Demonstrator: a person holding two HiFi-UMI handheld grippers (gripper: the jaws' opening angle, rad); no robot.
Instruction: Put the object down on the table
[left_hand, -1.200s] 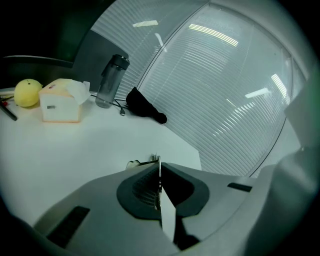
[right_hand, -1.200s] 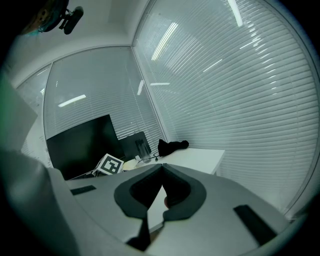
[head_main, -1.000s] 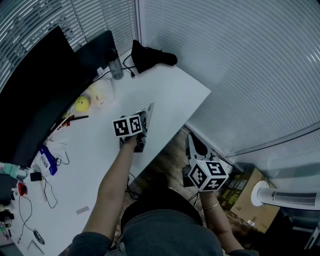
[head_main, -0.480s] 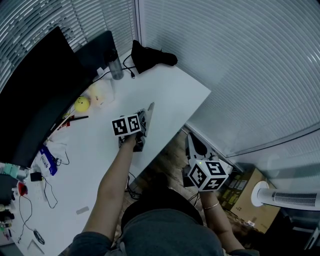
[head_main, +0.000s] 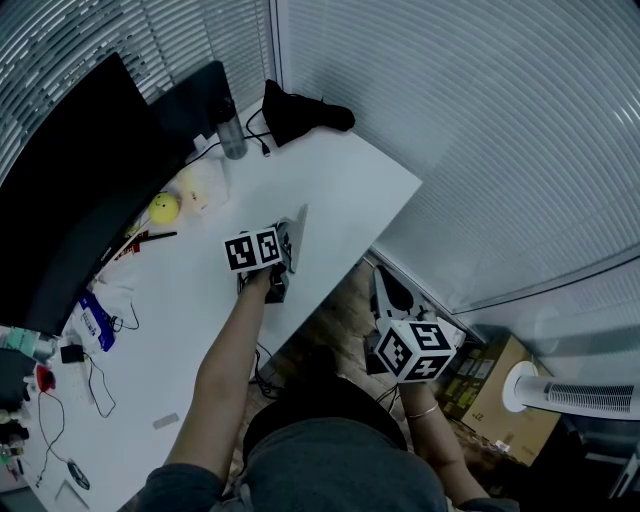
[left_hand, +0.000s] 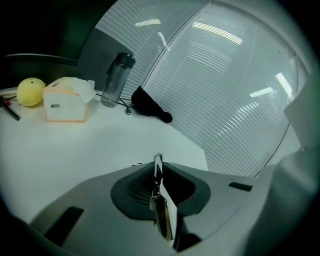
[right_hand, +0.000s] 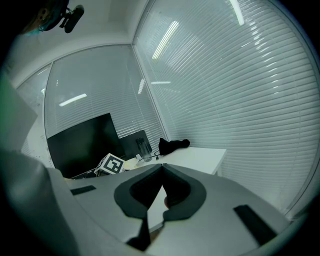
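White tabletop across the left of the head view, ending in a corner toward the blinds. Carries a black monitor along its far side, with clutter in front of it. Down on the floor to the right: a cardboard box and a white fan.

Next in size, the two tools. First the right gripper, held off the tabletop's edge above the floor, well apart from the work. Tongs pressed together, nothing between them. Then the left gripper, out over the tabletop close to its near edge, slanting down toward the surface. Tongs just now easing apart, by a sliver only. Tips close against both faces of a thin flat piece, a loosening pinch, with the piece standing on edge between them and poking out ahead.

Smaller things, all well apart from the left gripper: black cloth at the far corner, clear bottle near it, tissue box, yellow ball just beside that.

Smallest, and the heart of the job: the thin flat piece, in the left tongs, low over bare tabletop. Contact between its front edge and the surface: impossible to tell. Judged far along, with the piece already at a free spot and release begun. Left to do, by the look of it: spread the tongs fully, let the piece settle, draw the gripper clear.
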